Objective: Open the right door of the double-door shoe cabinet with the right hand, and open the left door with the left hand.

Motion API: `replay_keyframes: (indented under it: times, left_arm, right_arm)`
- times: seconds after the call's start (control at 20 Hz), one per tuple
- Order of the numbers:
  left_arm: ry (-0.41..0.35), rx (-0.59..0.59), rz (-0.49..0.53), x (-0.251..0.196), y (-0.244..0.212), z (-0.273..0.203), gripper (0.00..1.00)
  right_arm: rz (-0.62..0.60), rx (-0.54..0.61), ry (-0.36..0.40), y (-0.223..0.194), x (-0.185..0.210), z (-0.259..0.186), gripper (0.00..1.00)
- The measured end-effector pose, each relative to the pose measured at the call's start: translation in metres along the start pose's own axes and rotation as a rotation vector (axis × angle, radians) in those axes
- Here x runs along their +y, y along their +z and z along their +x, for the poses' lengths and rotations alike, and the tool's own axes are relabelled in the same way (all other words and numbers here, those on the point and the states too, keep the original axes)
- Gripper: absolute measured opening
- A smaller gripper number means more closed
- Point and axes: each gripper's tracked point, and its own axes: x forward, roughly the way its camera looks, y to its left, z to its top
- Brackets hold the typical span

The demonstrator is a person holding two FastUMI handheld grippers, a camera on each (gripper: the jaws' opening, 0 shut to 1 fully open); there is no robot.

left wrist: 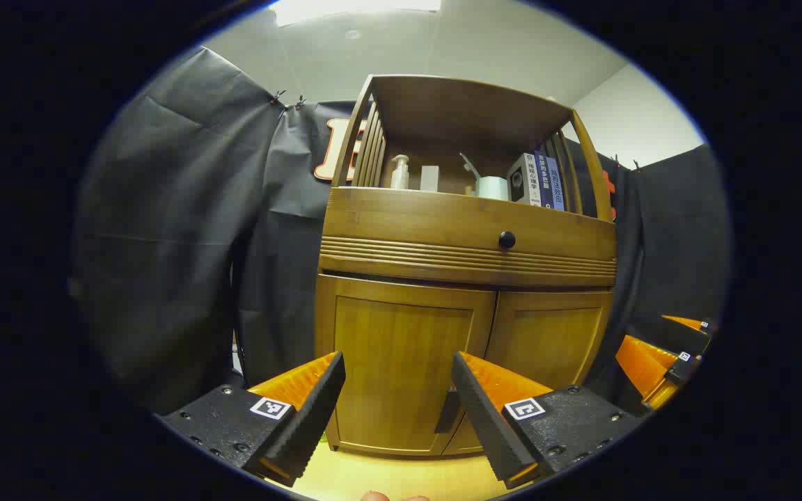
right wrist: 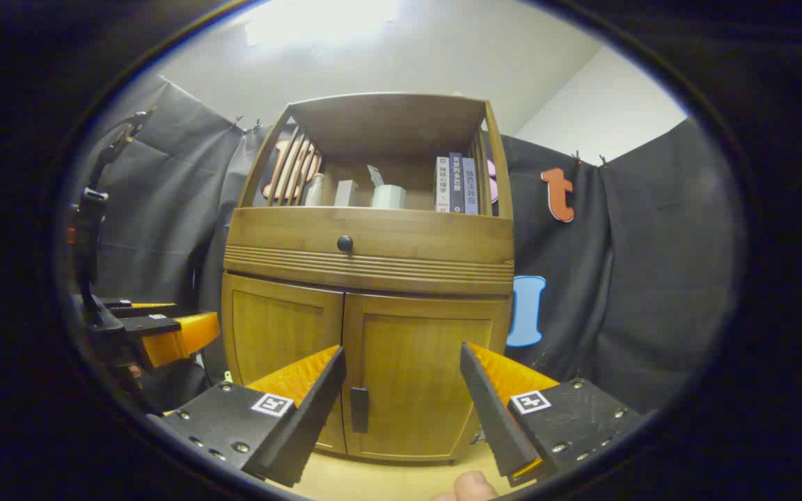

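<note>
1. A pump bottle [left wrist: 399, 172] stands on the open upper shelf, up and ahead, at the left end beside the side slats.
2. A small pale box [left wrist: 429, 178] stands just right of the bottle.
3. A pale round container [left wrist: 492, 188] sits near the shelf's middle, with a light, tilted object rising behind it.
4. Three upright books [left wrist: 539, 181] stand together at the shelf's right end.
5. A single drawer with a dark round knob [left wrist: 507, 240] runs below the shelf.
6. Black cloth [left wrist: 164, 229] hangs behind and to both sides.
7. A white ceiling with a bright light panel [left wrist: 356, 8] is overhead.

Black cloth walls [right wrist: 651, 264], white ceiling [right wrist: 387, 56]
</note>
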Motion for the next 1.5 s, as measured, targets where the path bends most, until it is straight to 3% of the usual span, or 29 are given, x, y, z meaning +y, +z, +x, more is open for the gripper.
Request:
replay_keyframes:
  times: [0.05, 0.15, 0.5, 0.55, 1.15, 1.3, 1.5]
  left_arm:
    - [0.008, 0.004, 0.006, 0.001, -0.001, 0.001, 0.95]
    - [0.023, 0.010, 0.015, 0.001, -0.003, 0.002, 0.92]
    - [-0.027, -0.005, 0.047, -0.029, 0.004, 0.003, 0.92]
    - [-0.029, -0.010, 0.054, -0.030, 0.006, 0.003, 0.96]
    - [-0.003, -0.020, 0.064, -0.020, 0.011, -0.009, 0.92]
    - [0.038, -0.031, 0.081, -0.002, 0.017, -0.014, 0.96]
    - [0.146, -0.037, 0.108, 0.040, 0.023, -0.029, 0.92]
  right_arm:
    - [0.003, 0.001, -0.010, -0.002, -0.004, 0.001, 0.97]
    - [0.014, 0.020, -0.007, -0.009, -0.008, 0.005, 0.97]
    - [0.033, 0.044, -0.026, -0.017, -0.028, 0.008, 0.97]
    - [0.035, 0.044, -0.026, -0.017, -0.029, 0.007, 0.97]
    - [0.021, 0.049, 0.015, -0.022, -0.012, 0.006, 0.97]
    - [0.017, 0.058, 0.049, -0.030, 0.004, 0.019, 0.97]
    - [-0.004, 0.091, 0.097, -0.051, 0.029, 0.049, 0.98]
